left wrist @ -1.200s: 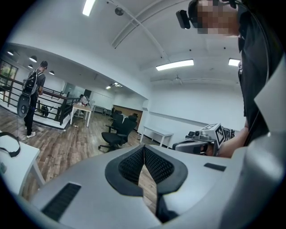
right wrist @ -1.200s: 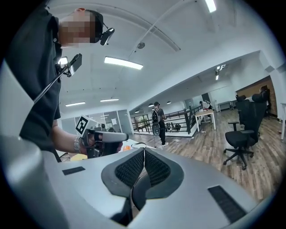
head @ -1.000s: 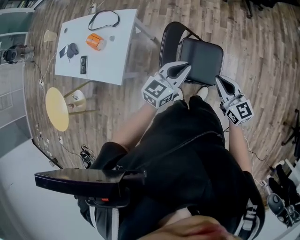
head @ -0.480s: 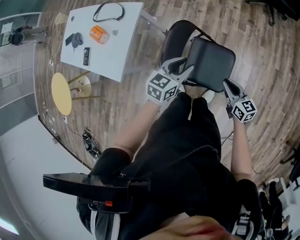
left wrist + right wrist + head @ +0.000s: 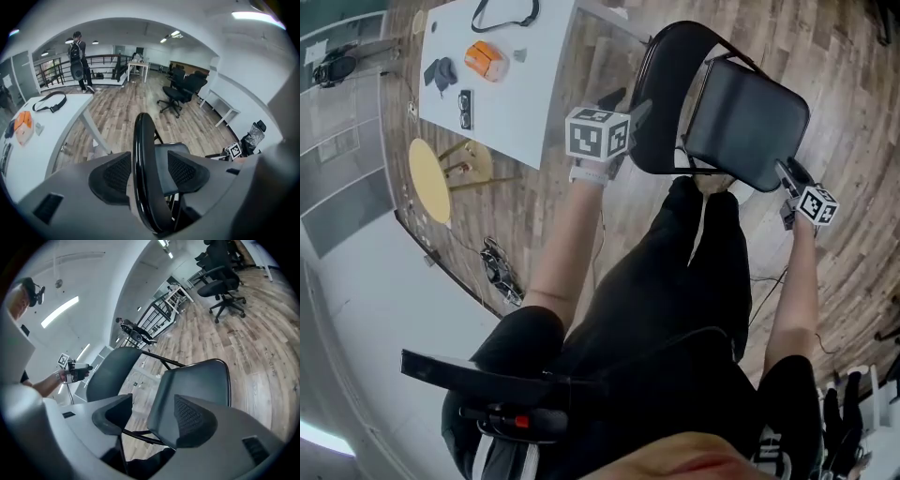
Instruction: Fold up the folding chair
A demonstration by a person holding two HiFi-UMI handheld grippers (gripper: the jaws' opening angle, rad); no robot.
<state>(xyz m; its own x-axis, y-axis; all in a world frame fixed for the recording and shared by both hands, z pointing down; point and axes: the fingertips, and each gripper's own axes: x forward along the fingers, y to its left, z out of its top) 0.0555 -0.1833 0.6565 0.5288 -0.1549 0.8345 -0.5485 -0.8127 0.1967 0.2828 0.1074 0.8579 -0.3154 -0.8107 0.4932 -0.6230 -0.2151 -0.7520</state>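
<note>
The black folding chair stands unfolded on the wood floor, with its backrest (image 5: 661, 94) and seat (image 5: 748, 117) at the top of the head view. My left gripper (image 5: 630, 111) is at the backrest's left rim. In the left gripper view the rim tube (image 5: 143, 154) runs between the opening jaws of the left gripper (image 5: 147, 171), with a gap on each side. My right gripper (image 5: 789, 173) is at the seat's right edge. In the right gripper view the seat (image 5: 197, 380) reaches in between the opening jaws of the right gripper (image 5: 152, 416), unpressed.
A white table (image 5: 534, 94) to the left carries an orange object (image 5: 485, 58), a black strap (image 5: 502, 11) and small dark items. A round yellow stool (image 5: 429, 178) and floor cables (image 5: 499, 272) lie below it. Office chairs (image 5: 180, 89) and a person (image 5: 77, 56) stand farther off.
Both grippers swung down and outward from in front of my body to the chair. Both sets of jaws went from shut to open, the left around the backrest rim, the right around the seat edge.
</note>
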